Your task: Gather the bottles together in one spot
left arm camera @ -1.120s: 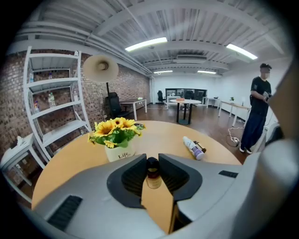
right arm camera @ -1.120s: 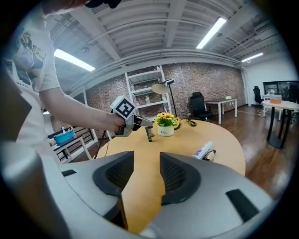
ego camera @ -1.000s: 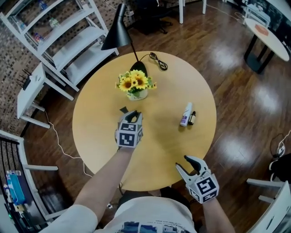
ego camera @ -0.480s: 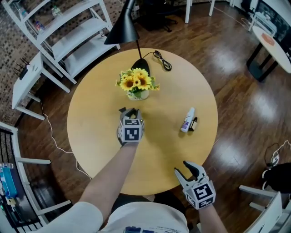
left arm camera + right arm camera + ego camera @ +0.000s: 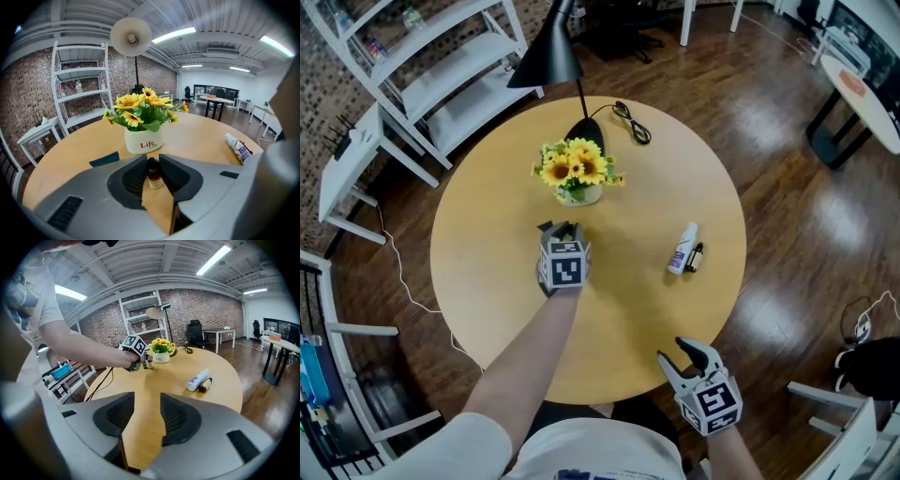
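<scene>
Head view, left gripper [image 5: 562,228] sits just before the flower pot [image 5: 579,195], white bottle [image 5: 682,248] and dark vial [image 5: 696,257] lying together off to its right; left gripper view, jaws pinch narrowly on an upright brown bottle [image 5: 153,174]; right gripper view, right gripper [image 5: 147,404] shows jaws apart, empty.

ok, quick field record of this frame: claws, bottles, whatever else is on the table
left claw: shut on a small brown bottle, upright, just in front of the flower pot
right claw: open, nothing between the jaws, by the near edge of the table
other bottles: white bottle lying on its side, small dark bottle lying right beside it, on the table's right part
other items: black lamp behind the flowers
gathered: not yet; the held bottle is apart from the pair
</scene>
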The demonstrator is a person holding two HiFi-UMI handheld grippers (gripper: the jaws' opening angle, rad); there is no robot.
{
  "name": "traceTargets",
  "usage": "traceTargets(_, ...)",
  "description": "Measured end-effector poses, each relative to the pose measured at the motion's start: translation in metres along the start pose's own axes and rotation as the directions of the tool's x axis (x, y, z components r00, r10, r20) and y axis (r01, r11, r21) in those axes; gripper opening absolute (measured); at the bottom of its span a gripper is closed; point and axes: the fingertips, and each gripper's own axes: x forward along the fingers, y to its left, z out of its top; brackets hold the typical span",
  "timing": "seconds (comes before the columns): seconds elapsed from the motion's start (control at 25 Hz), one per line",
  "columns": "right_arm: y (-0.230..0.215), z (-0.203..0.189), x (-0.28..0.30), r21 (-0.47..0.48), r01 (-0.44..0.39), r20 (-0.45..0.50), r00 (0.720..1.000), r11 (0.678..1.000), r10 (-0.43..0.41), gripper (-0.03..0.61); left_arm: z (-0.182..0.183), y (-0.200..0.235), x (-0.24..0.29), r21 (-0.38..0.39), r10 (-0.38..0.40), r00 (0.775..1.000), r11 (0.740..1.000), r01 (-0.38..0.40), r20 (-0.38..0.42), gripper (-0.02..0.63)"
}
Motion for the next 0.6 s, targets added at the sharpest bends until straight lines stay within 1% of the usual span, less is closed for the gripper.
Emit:
traceTargets(0.16, -0.0026, -0.0033, 0.0017, 0.006, -0.003, -0.003, 1.000, 1.000, 0.003, 0.199, -0.0041, 0.0070, 0.0061, -0.025, 0.017, 1.000, 1.000, -0.018, -0.009, 0.080)
traceTargets(0.36, -0.0027, -0.0056, -0.0015, 0.016, -0.006, -0.010, 1.000, 1.000, 0.006, 0.199, -0.0065, 0.0079, 0.0080, -0.054, 0.020, 1.000, 0.998, -0.020, -0.014, 0.081)
traceTargets(0.6, -0.0047, -0.0085, -0.0029, 0.021, -0.009, -0.012, 1.000, 1.000, 0.009, 0.199, -0.0065, 0.0075, 0.0080, -0.046, 0.036, 0.999, 0.998, -0.037, -0.011, 0.087)
